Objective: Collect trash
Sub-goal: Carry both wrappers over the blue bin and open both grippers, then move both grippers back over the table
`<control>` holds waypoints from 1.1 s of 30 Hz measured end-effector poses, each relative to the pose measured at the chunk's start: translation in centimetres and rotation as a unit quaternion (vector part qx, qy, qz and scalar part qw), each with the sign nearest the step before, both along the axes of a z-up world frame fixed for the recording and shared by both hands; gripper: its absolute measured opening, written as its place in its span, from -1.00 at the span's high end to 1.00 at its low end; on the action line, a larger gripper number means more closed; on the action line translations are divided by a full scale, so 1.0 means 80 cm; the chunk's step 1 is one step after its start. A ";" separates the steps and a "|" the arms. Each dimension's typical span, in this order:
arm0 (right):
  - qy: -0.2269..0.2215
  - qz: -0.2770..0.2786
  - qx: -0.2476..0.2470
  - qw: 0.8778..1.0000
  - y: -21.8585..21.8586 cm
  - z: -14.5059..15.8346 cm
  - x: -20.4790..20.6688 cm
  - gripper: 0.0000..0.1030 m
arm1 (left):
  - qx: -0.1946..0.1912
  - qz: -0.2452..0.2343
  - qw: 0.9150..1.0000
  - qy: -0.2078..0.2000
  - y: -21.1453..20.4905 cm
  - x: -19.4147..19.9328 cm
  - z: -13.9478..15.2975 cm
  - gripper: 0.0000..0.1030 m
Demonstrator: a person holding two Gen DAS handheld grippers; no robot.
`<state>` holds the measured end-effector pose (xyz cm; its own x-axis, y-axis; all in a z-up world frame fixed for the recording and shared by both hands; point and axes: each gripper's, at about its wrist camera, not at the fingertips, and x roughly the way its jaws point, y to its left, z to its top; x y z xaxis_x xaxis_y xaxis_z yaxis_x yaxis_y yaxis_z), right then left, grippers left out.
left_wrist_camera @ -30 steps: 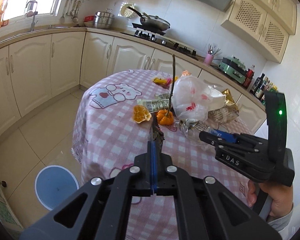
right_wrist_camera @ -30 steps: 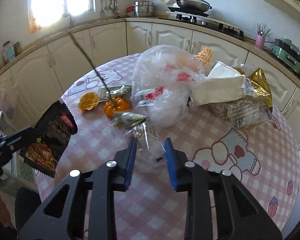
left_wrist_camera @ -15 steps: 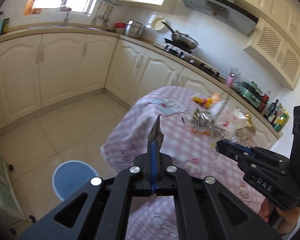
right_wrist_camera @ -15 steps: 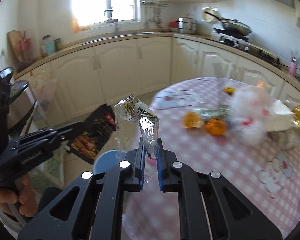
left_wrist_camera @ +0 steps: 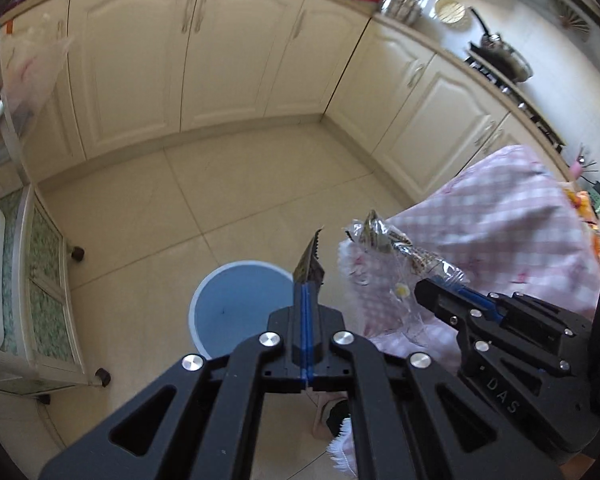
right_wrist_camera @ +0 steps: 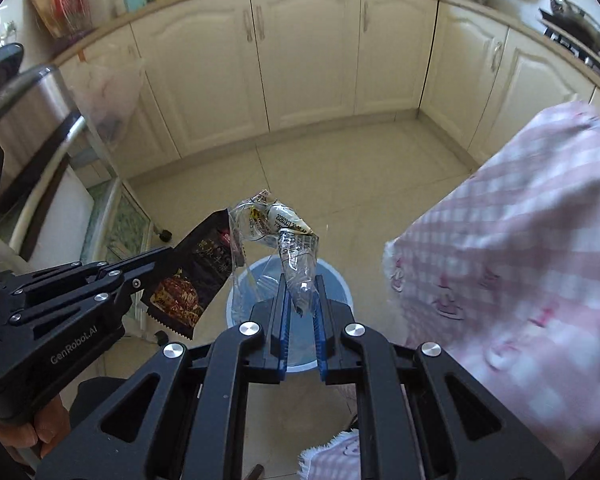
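1. Left gripper (left_wrist_camera: 308, 300) – jaws together, clamped on a dark snack packet (right_wrist_camera: 192, 276), held above the floor beside the blue bin (left_wrist_camera: 236, 308).
2. Right gripper (right_wrist_camera: 300, 312) – jaws pinching a clear crumpled wrapper (right_wrist_camera: 284, 240) directly over the bin.
3. Pink checked tablecloth (right_wrist_camera: 520, 240) hangs at right.

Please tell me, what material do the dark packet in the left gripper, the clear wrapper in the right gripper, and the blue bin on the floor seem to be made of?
Dark packet: probably printed plastic film, slightly glossy, with a serrated cut edge.
Clear wrapper: thin transparent plastic film, crumpled and shiny, with printed text; the bin shows through it.
Blue bin: likely moulded plastic, smooth and matte, with a pale rim; the material is not certain.
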<state>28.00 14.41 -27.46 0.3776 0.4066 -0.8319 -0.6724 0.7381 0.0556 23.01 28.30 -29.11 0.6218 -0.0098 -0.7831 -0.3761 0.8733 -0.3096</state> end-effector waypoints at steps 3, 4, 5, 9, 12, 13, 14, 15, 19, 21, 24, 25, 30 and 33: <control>0.015 -0.006 -0.011 1.000 0.014 -0.031 0.011 0.82 | -0.006 0.005 1.000 0.018 0.018 0.026 -0.032 0.99; 0.019 -0.009 -0.014 1.000 0.017 -0.039 0.017 0.82 | -0.008 -0.001 1.000 0.029 0.023 0.038 -0.044 0.97; 0.025 -0.013 -0.020 0.999 0.021 -0.050 0.025 0.82 | -0.007 -0.004 0.999 0.038 0.023 0.043 -0.055 0.96; 0.044 -0.020 -0.029 0.998 0.022 -0.072 0.037 0.82 | -0.011 0.000 0.998 0.059 0.034 0.060 -0.084 0.55; 0.056 -0.018 -0.035 0.998 0.031 -0.087 0.040 0.81 | -0.001 0.011 0.998 0.067 0.037 0.059 -0.098 0.30; 0.059 -0.017 -0.037 0.997 0.033 -0.091 0.040 0.81 | -0.002 0.011 0.997 0.072 0.039 0.059 -0.101 0.26; 0.062 -0.017 -0.038 0.997 0.034 -0.093 0.040 0.81 | -0.004 0.014 0.997 0.079 0.041 0.057 -0.105 0.24; 0.065 -0.016 -0.039 0.997 0.036 -0.096 0.039 0.81 | -0.002 0.017 0.996 0.082 0.042 0.056 -0.107 0.19; 0.071 -0.014 -0.041 0.997 0.039 -0.102 0.037 0.81 | 0.004 0.034 0.996 0.086 0.051 0.047 -0.107 0.01; 0.072 -0.014 -0.038 0.997 0.043 -0.101 0.038 0.81 | 0.003 0.043 0.995 0.085 0.056 0.043 -0.104 -0.03; 0.068 -0.014 -0.030 0.997 0.051 -0.099 0.040 0.80 | 0.002 0.051 0.995 0.082 0.064 0.037 -0.100 -0.05; 0.067 -0.015 -0.026 0.997 0.053 -0.096 0.040 0.75 | 0.003 0.053 0.995 0.081 0.066 0.036 -0.098 -0.05; 0.048 -0.021 -0.006 0.999 0.061 -0.081 0.049 0.34 | 0.006 0.063 0.996 0.065 0.067 0.029 -0.076 -0.08; 0.034 -0.024 -0.005 0.999 0.060 -0.064 0.050 0.22 | 0.008 0.063 0.996 0.056 0.064 0.024 -0.063 -0.09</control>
<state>31.99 19.17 -32.57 0.3391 0.3819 -0.8598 -0.6314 0.7699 0.0930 24.91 33.40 -34.12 0.5262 0.0753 -0.8470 -0.5142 0.8215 -0.2465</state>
